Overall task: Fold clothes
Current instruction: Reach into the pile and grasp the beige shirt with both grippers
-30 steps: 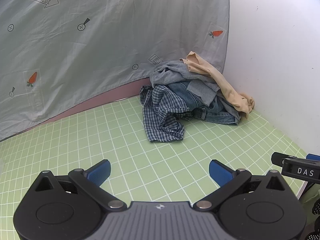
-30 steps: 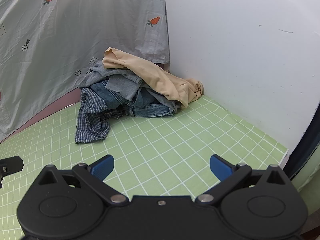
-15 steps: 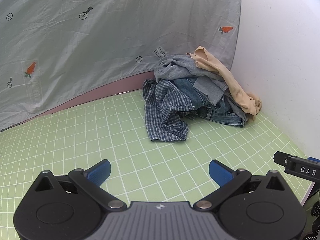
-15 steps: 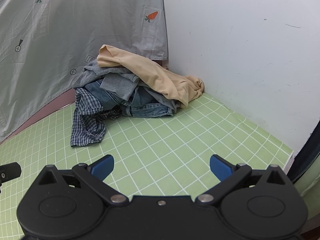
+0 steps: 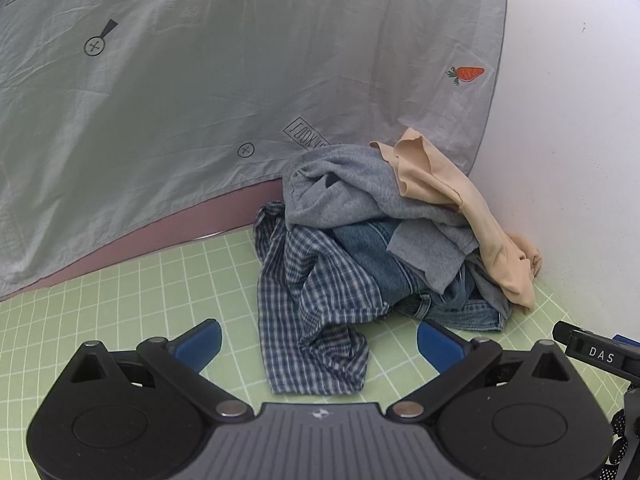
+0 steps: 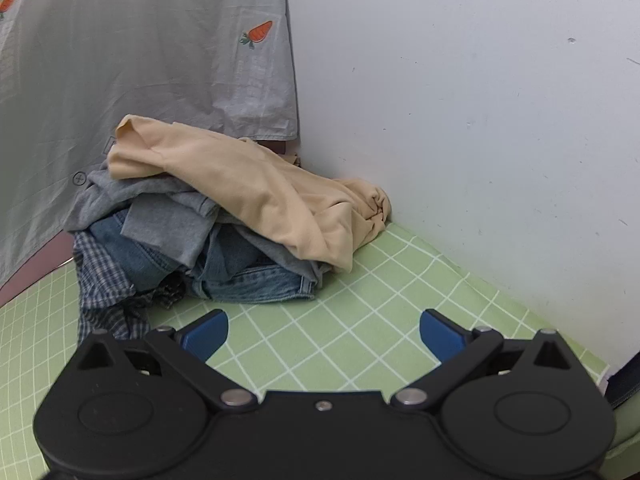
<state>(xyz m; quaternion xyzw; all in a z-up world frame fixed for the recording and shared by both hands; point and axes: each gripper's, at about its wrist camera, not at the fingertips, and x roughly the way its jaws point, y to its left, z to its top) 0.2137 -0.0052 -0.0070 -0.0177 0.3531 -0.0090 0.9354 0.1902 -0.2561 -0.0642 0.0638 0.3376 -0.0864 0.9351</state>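
Clothes pile just ahead of both gaping jaws.

Looks like a staged recording corner rather than a lived-in room. A green cutting mat with a white grid covers the tabletop, pushed into the corner of a bare white wall. Hung behind it as a backdrop, a grey sheet printed with little carrots and arrow signs. Only a heap of clothes sits on the mat, so: a makeshift data-collection set-up, home or lab unclear.
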